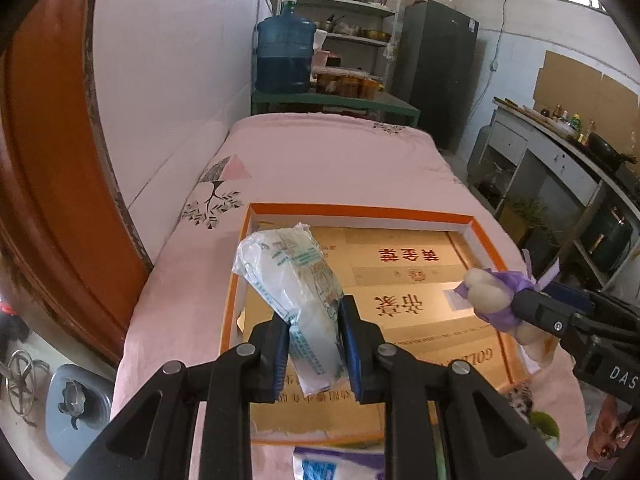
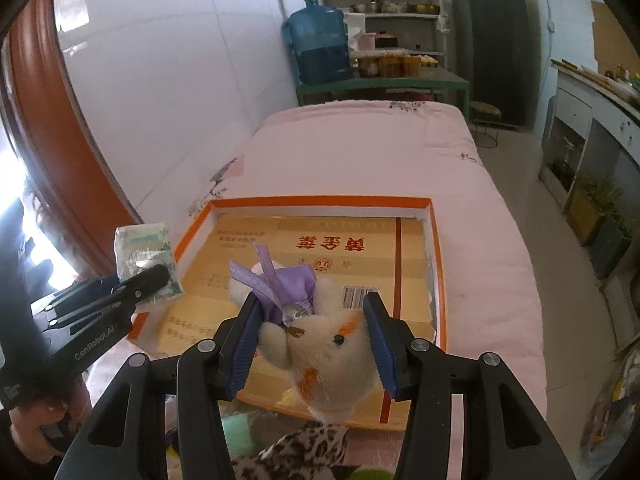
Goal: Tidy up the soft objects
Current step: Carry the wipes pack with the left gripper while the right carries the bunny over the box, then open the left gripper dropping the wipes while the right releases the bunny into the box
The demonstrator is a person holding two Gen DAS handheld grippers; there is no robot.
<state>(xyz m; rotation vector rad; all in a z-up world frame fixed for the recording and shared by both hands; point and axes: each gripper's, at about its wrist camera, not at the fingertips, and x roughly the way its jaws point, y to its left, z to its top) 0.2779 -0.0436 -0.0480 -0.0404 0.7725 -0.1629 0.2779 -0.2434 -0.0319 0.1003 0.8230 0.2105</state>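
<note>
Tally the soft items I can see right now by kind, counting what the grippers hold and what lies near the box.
Plastic-wrapped packs: 2, one in the left gripper, pack, one on the bed's near edge.
Plush toys: 1, cream toy in the right gripper.
Leopard-print item: 1.
Green soft item: 1, kind unclear.
Total: 5.

One plush toy (image 2: 328,344) (one box (image 2: 320,201))

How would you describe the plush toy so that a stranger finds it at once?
Find the pink bed, then the orange-rimmed box on it. Above the box, the right gripper holds the plush toy: cream fur, orange patches, purple ribbon, unlike the plastic-wrapped packet beside it.
</note>
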